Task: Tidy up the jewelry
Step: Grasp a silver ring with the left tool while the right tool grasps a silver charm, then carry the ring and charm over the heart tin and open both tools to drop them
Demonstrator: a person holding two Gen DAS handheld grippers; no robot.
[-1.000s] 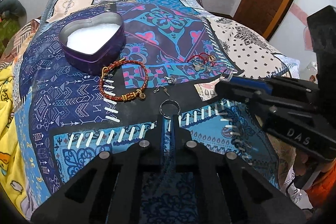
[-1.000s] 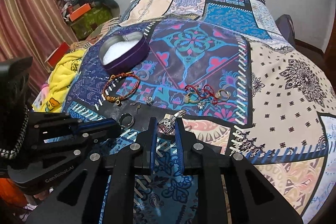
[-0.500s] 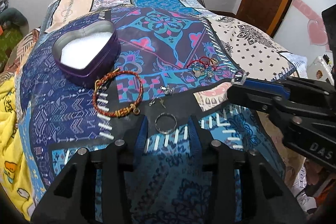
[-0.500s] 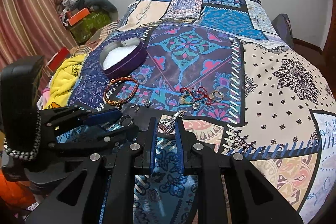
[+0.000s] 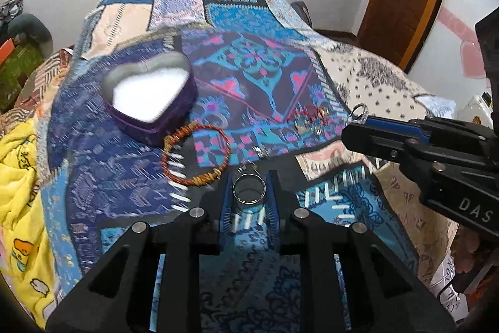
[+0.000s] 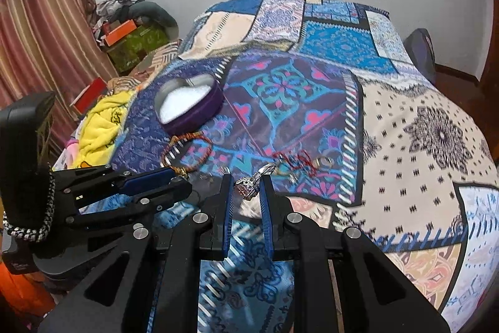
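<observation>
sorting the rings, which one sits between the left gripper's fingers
The plain silver ring, a bare band between the closing left gripper; the ornate ring is in the right gripper.

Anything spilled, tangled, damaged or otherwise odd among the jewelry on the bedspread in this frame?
Nothing looks spilled or damaged. The heart-shaped tin sits upright and open, with no jewelry visible inside. The beaded bracelet lies flat beside it. The only untidy spot is the red cord bunched with a few rings; blur hides whether they are tangled.
</observation>
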